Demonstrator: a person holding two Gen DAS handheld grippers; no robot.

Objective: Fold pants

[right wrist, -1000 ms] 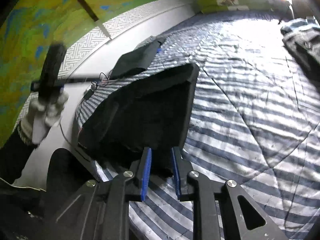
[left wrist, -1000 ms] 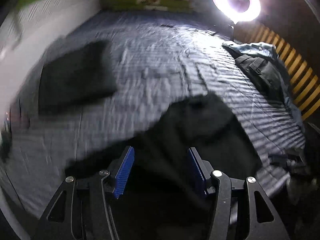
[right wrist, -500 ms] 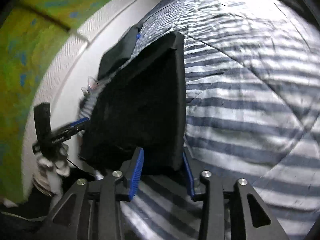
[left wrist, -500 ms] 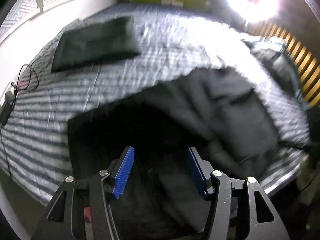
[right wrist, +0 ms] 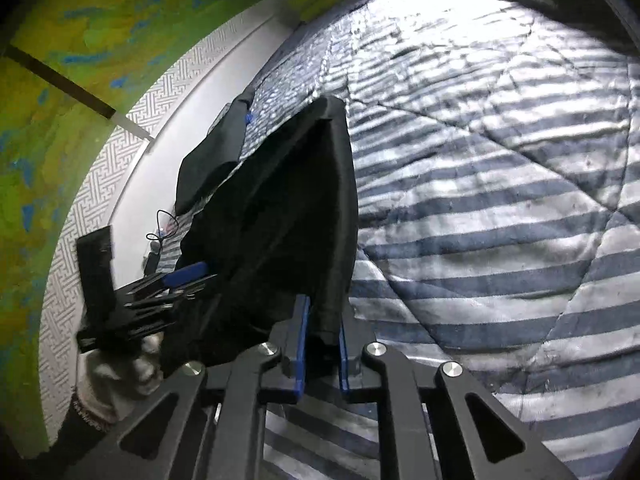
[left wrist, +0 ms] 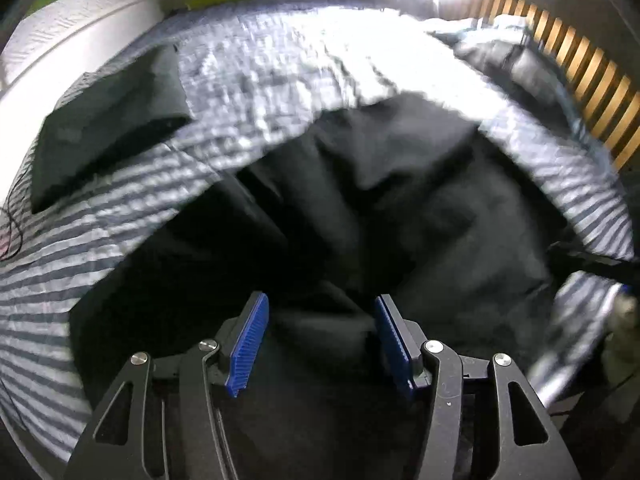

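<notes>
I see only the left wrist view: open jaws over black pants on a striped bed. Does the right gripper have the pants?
Observer: Yes. The right gripper has an edge of the black pants between its jaws, which are closing.
Operator: Does that edge lie flat?
Observer: No, it stands up from the striped quilt like a tent.
Operator: Where is my left gripper seen from there?
Observer: The left gripper is at the far side of the pants, held in a white-gloved hand.
</notes>
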